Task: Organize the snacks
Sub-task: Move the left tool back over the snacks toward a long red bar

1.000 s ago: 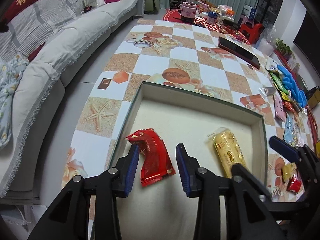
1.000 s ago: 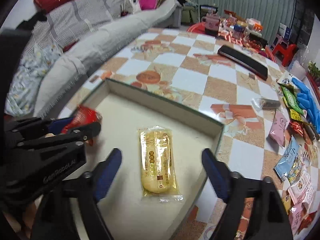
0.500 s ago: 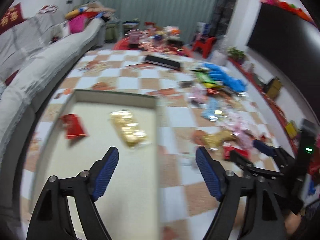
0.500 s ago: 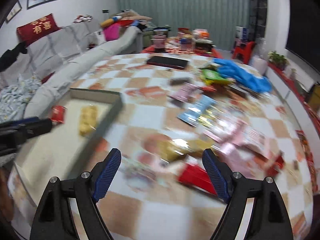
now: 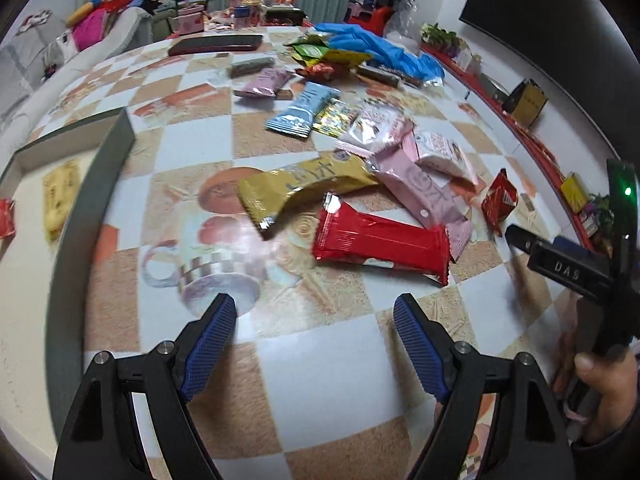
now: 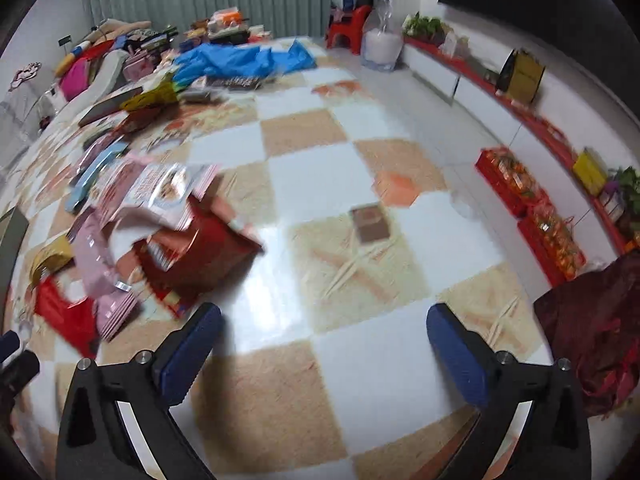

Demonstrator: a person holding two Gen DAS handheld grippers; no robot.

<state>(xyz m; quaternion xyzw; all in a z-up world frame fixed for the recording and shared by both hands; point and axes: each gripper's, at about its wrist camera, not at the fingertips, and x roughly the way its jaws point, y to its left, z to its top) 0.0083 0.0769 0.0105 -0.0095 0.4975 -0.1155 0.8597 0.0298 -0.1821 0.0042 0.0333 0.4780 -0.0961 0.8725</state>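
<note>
Over table (image 5: pixel 320 380), left hand-held gripper (image 5: pixel 314 322) wide, empty, right hand-held gripper (image 6: pixel 324 334) wide, empty

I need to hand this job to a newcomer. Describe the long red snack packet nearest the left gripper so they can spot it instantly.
Start at the checkered table and find the pile of snack wrappers to the right of the shallow box. At the pile's near edge, just ahead of the open left gripper, lies the long red packet. It is glossy, plain red and flat, with a gold packet and pink packets behind it.
</note>
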